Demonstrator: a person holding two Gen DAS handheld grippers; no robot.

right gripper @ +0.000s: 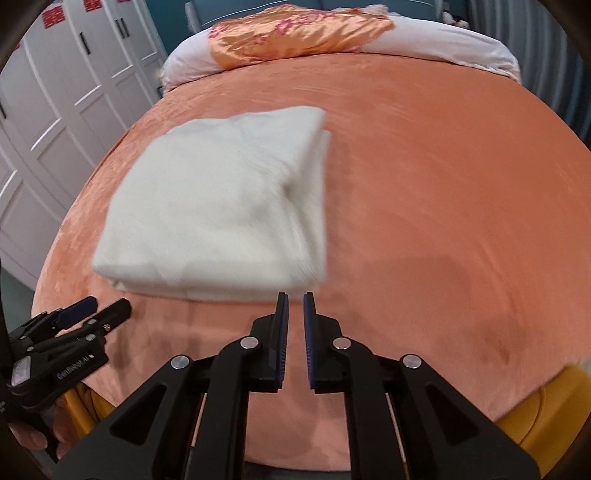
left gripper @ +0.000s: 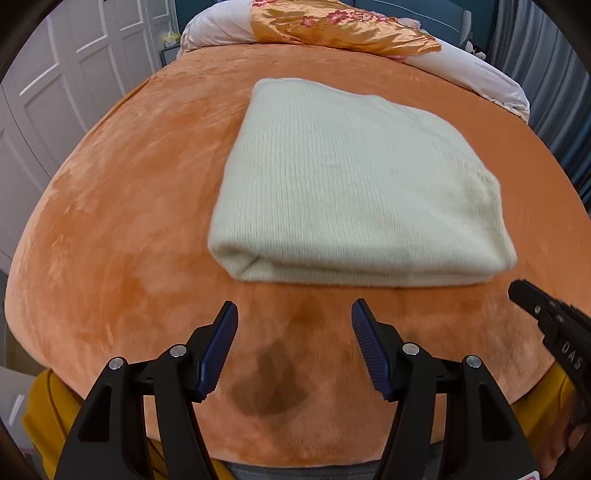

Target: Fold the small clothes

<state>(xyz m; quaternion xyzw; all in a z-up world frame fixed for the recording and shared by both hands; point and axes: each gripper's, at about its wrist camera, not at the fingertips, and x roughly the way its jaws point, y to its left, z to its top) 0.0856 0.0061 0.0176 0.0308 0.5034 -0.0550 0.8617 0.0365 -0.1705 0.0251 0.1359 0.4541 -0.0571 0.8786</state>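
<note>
Left wrist view
Landmark: the folded cream garment [left gripper: 354, 184], a ribbed knit piece lying flat on the orange bed cover [left gripper: 122, 240].
Garment state: folded into a thick rectangle, with the rolled fold edge on the near side, towards the camera.
Left tongs [left gripper: 294, 314]: just in front of the garment's near edge, above the bed cover; the jaws stand wide apart and nothing is between the blue pads [left gripper: 218, 350].
Right tongs [left gripper: 517, 291]: only the black tip enters from the right, close to the near right corner of the garment; from here I cannot tell how far it is open.
Behind the garment: a white pillow [left gripper: 480, 70] with an orange flowered cloth [left gripper: 340, 26] over it.
Left of the garment: white wardrobe doors [left gripper: 55, 92] beyond the bed edge.
Nearest to the camera: yellow clothing of the person [left gripper: 44, 406], below the bed edge.

Right wrist view
Garment [right gripper: 221, 199]: blurred, on the bed cover [right gripper: 443, 206], up and left of the right tongs.
Right tongs [right gripper: 293, 295]: just in front of the garment's near right corner; the jaws are almost closed, only a thin gap remains, and nothing is gripped.
Left tongs [right gripper: 105, 308]: at the lower left, near the garment's near left corner, open and empty.
Behind the garment: the pillow [right gripper: 461, 51] and the flowered cloth [right gripper: 295, 33].
</note>
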